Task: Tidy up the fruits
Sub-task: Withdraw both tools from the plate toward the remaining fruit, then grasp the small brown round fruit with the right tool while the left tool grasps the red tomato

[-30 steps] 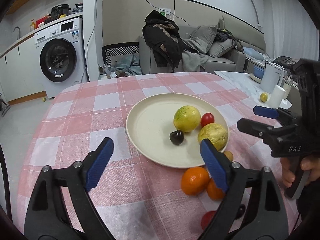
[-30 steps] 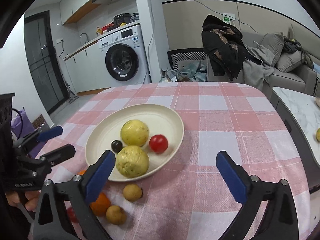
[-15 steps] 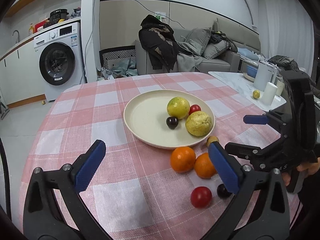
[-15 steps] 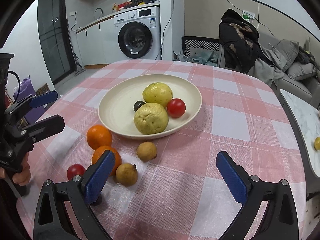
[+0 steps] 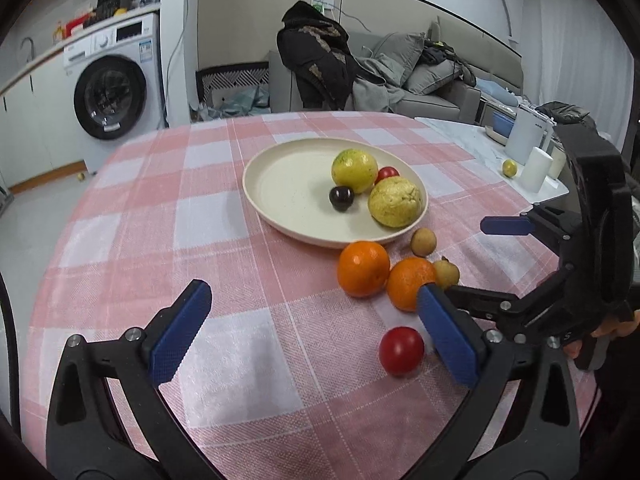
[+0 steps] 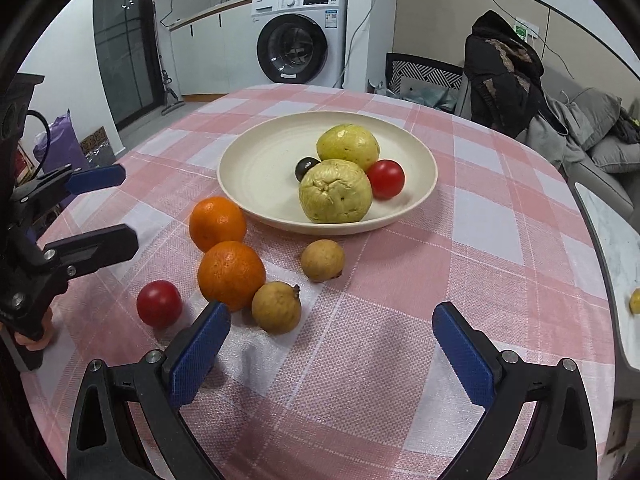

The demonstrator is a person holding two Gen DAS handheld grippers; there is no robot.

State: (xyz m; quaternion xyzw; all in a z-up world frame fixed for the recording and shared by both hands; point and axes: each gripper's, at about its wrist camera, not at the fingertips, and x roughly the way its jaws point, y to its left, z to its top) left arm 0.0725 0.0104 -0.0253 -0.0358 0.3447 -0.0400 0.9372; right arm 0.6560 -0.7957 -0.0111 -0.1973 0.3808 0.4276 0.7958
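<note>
Between the wide-spread jaws of the right gripper [image 6: 331, 350] nothing is held; the left gripper [image 5: 310, 330] is also spread wide and empty. At eleven o'clock from the right gripper five fruits are seen on the cloth: two oranges [image 6: 231, 274], two brown fruits [image 6: 276, 307], one red tomato [image 6: 159, 303]. Farther, at twelve o'clock, four fruits are already placed in the plate [image 6: 256, 168]. About half is judged left.

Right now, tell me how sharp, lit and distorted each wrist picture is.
Left wrist view: strong fisheye bend with dark corners; the plate and oranges are sharp, in even indoor light with soft shadows. Right wrist view: same curved edges; the fruit is crisp, with faint glare on the red tomato.
</note>
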